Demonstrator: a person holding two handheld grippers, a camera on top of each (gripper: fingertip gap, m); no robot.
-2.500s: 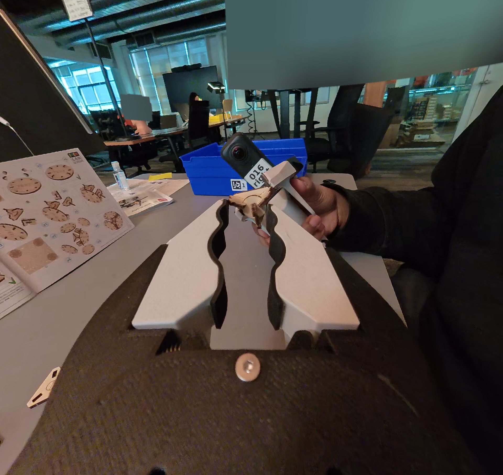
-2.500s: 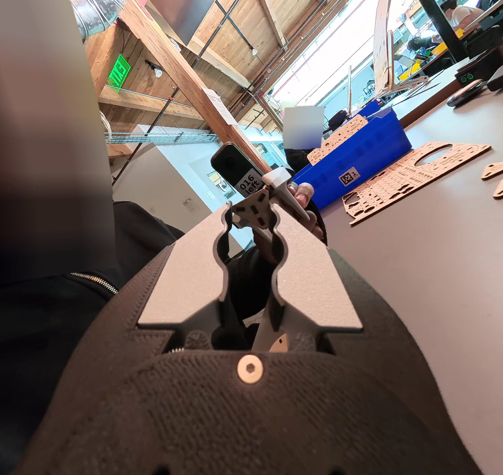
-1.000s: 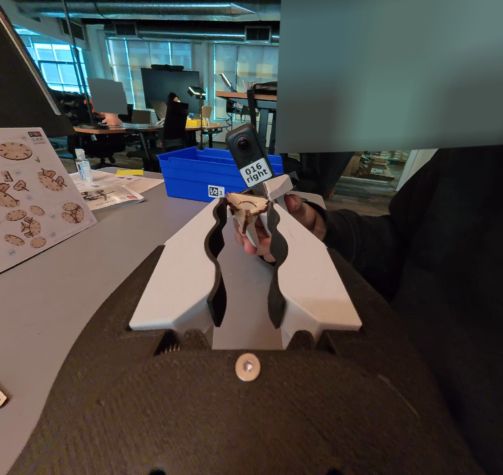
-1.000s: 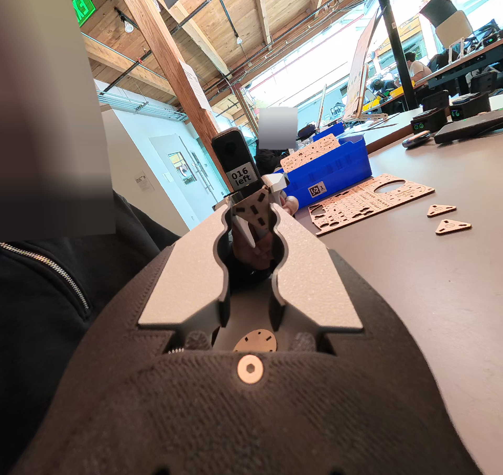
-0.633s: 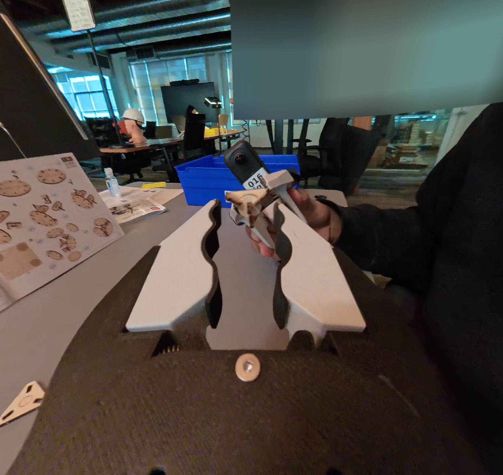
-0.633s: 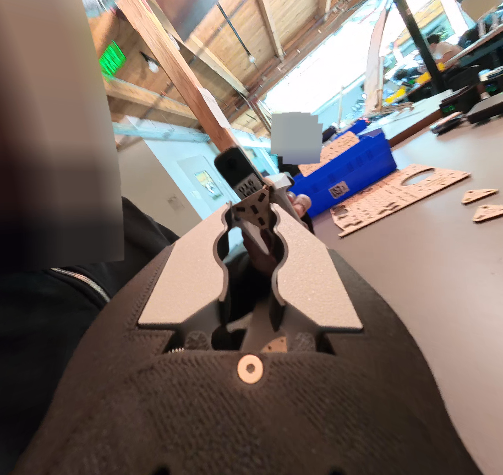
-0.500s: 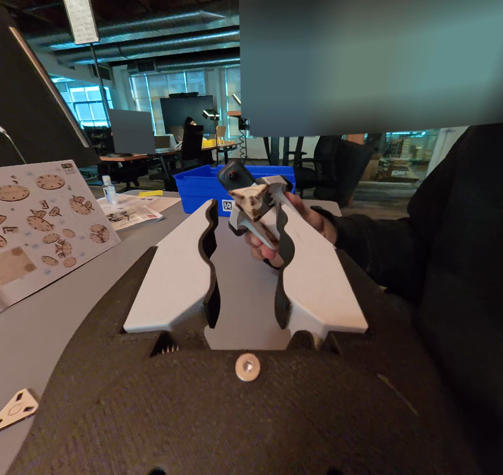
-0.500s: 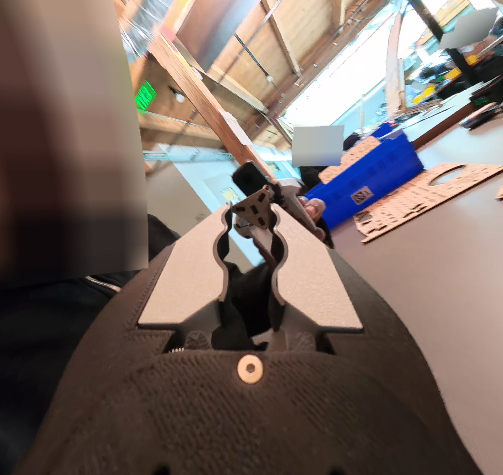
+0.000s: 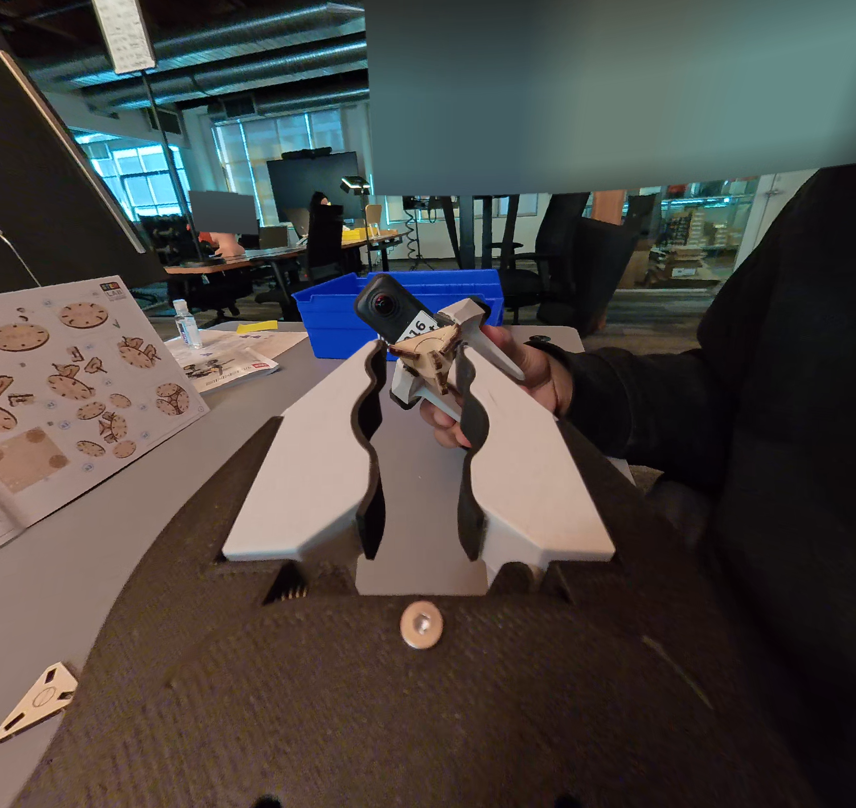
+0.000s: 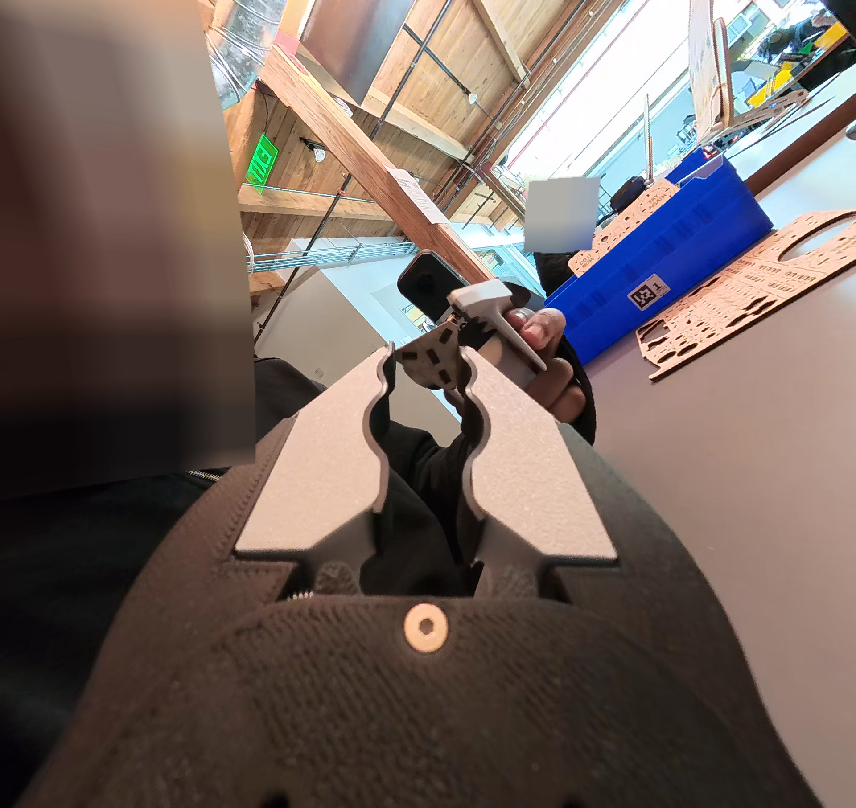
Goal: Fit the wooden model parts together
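Both tools, left (image 9: 419, 360) and right (image 10: 426, 360), pinch one wooden triangular piece (image 9: 428, 355); each bears a white label.

Around me is an open office with a timber-beamed ceiling (image 10: 370, 156), bright windows (image 9: 278, 156), a dark screen (image 9: 315, 184), desks (image 9: 278, 253) and black chairs (image 9: 523, 272).

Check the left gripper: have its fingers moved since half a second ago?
Yes. The left gripper's fingers closed inward over the grey base plate between them, now meeting the wooden triangular piece the right gripper holds.
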